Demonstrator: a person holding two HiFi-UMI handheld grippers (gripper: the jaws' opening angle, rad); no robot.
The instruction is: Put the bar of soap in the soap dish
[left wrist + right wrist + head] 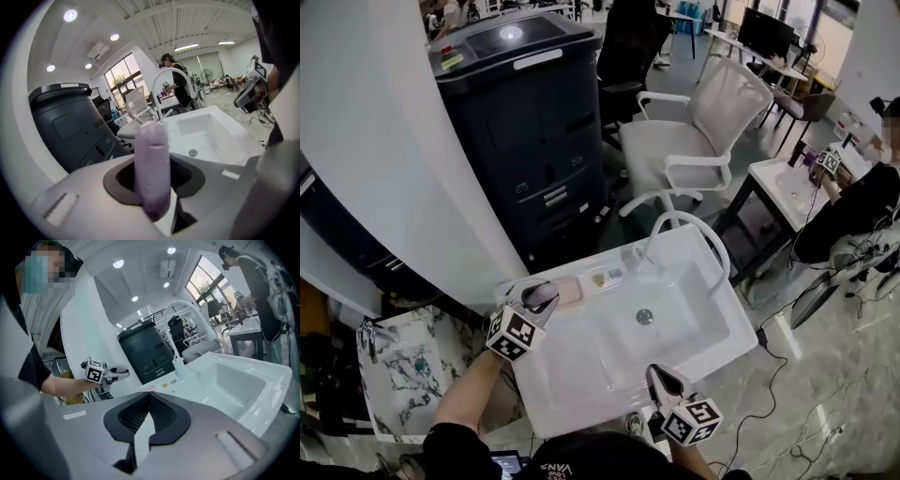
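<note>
1. An open office; a big dark copier and a white mesh chair stand behind a white sink unit, whose top carries everything told here.
2. The left gripper hangs over the back left corner of the sink top; its jaws are clamped on the bar of soap, a pale lilac bar that stands on edge between the pads, its rounded end poking out past them.
3. Just beside the tip of that gripper, on the back rim, lies a flat pale pink thing, apparently the soap dish; the soap is not in it, and whether the bar touches it I cannot tell.
4. Further along the back rim, toward the middle, sit two small bits, one yellowish; next comes a clear little container at the foot of the arched white faucet.
5. The basin fills the middle and right of the top; its round drain shows in the floor of it.
6. The right gripper is at the front edge, about midway along; its jaws are together at the tips with nothing between them; it points across the basin toward the back rim, well apart from the left gripper.
</note>
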